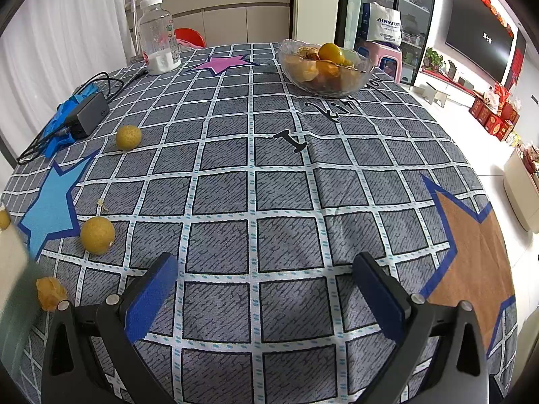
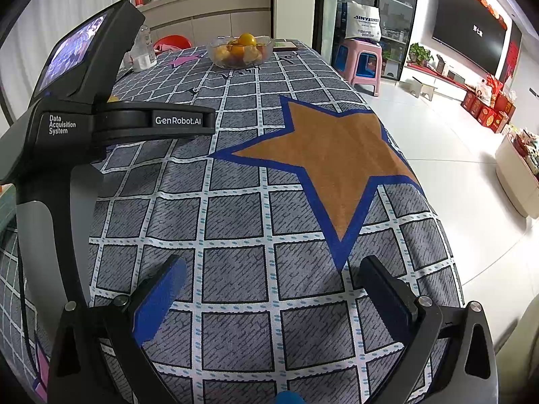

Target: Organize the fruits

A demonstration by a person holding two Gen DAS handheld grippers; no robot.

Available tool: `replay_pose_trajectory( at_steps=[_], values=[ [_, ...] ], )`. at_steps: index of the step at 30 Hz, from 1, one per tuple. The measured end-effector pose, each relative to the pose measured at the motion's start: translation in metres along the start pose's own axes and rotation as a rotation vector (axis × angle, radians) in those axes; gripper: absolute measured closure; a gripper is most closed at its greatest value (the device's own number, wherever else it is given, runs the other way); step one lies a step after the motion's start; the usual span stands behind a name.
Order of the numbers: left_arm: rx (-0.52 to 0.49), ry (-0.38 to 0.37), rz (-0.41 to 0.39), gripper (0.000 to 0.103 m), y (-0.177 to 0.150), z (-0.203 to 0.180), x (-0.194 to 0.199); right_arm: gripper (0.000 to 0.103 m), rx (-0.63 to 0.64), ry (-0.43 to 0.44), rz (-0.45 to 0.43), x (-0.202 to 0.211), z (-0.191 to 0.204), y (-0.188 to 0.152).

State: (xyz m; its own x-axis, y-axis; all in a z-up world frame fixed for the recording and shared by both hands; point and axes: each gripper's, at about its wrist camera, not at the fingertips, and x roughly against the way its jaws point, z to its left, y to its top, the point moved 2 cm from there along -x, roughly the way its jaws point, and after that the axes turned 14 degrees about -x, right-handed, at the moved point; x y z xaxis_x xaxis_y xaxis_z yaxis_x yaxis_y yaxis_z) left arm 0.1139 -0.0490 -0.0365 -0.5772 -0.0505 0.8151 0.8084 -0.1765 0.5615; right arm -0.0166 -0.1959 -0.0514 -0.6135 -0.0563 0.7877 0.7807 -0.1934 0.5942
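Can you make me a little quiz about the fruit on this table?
1. True or false: the glass bowl already has fruit in it.
2. In the left wrist view, which loose fruit lies closest to the left gripper? A) the yellow fruit by the blue star B) the yellow fruit near the black charger C) the orange on top of the bowl
3. Fill in: both the left gripper and the right gripper are ____ and hold nothing.

Key: 1 true; 2 A; 3 open.
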Motion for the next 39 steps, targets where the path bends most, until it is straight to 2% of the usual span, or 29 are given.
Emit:
replay_pose_trajectory(
  at_steps=[32, 39],
  values=[
    [0.001, -0.001, 0.0, 0.0, 0.0002, 0.0004, 0.0002, 0.0, -0.003, -0.001, -0.001, -0.0003, 0.001, 0.0],
    [0.001, -0.001, 0.0, 0.0, 0.0002, 0.0005, 0.0003, 0.0, -0.037, -0.044, -0.006, -0.0011, -0.0009, 0.002]
  ],
)
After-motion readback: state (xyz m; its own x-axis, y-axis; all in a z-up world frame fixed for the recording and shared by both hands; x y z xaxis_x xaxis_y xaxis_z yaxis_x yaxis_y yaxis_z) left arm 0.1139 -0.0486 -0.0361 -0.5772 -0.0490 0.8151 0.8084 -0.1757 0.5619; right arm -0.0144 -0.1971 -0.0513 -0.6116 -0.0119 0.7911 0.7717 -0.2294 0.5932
